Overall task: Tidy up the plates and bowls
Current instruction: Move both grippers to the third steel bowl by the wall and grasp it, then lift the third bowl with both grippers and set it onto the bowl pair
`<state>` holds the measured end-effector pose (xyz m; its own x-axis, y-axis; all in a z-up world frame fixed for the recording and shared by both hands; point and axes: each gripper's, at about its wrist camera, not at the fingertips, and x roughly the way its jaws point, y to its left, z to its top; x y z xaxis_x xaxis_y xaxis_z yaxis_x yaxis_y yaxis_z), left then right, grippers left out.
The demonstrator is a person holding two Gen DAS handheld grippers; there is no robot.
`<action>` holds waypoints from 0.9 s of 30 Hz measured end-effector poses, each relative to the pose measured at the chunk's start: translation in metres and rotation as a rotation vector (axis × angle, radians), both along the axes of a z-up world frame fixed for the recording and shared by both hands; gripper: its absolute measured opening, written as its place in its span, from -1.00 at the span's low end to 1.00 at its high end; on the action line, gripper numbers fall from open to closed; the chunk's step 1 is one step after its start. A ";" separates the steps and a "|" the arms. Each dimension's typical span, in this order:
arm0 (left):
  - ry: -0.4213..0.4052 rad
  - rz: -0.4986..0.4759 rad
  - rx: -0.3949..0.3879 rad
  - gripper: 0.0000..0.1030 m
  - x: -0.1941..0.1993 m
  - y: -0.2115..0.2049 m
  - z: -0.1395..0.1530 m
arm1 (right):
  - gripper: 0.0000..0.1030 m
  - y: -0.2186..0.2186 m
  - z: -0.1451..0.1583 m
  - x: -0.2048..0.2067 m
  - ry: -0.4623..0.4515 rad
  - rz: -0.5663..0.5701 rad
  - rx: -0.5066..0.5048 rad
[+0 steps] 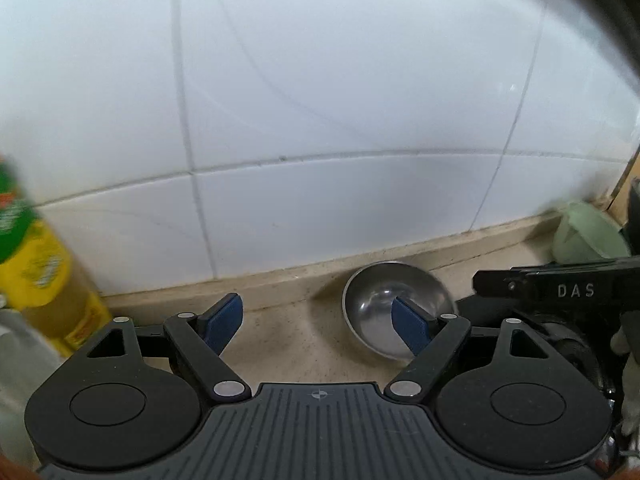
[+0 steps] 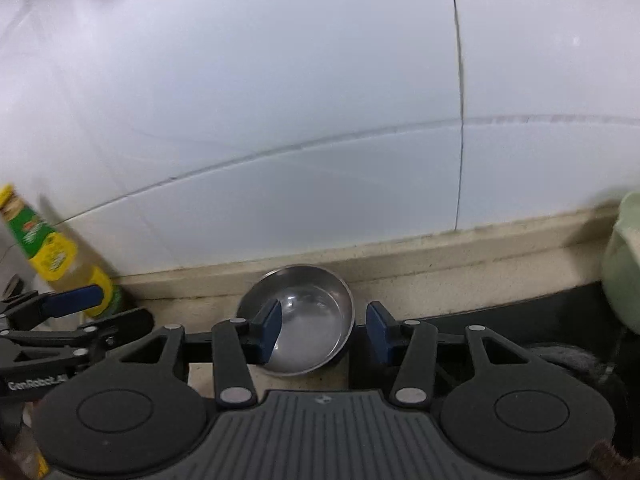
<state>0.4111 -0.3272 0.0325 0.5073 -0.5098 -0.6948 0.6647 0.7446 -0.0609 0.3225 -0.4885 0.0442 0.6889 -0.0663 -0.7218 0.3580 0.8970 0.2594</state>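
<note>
A small steel bowl (image 1: 384, 292) (image 2: 308, 292) stands upright on the beige counter (image 1: 288, 340), close to the tiled wall. My left gripper (image 1: 316, 322) is open, with only bare counter between its blue pads; the bowl shows behind its right finger. My right gripper (image 2: 325, 328) hovers over the bowl's right rim. It is open too, and its pads stand clear of the metal. A pale green bowl (image 1: 588, 236) (image 2: 620, 264) sits further right against the wall, partly cut off by the frame edge.
A yellow oil bottle (image 1: 44, 272) (image 2: 52, 252) with a green label stands at the left by the wall. A black surface (image 2: 500, 312) starts right of the steel bowl. White wall tiles (image 1: 320, 100) rise directly behind the counter.
</note>
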 end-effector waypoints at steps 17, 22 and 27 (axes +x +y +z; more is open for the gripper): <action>0.182 -0.046 0.140 -0.23 0.043 -0.054 -0.087 | -0.74 -0.012 -0.076 0.057 0.165 0.060 0.109; 0.191 -0.078 0.139 -0.35 0.041 -0.054 -0.088 | -0.74 -0.016 -0.081 0.056 0.160 0.055 0.136; 0.173 -0.097 0.166 -0.36 0.042 -0.061 -0.086 | -0.73 -0.020 -0.079 0.053 0.161 0.041 0.158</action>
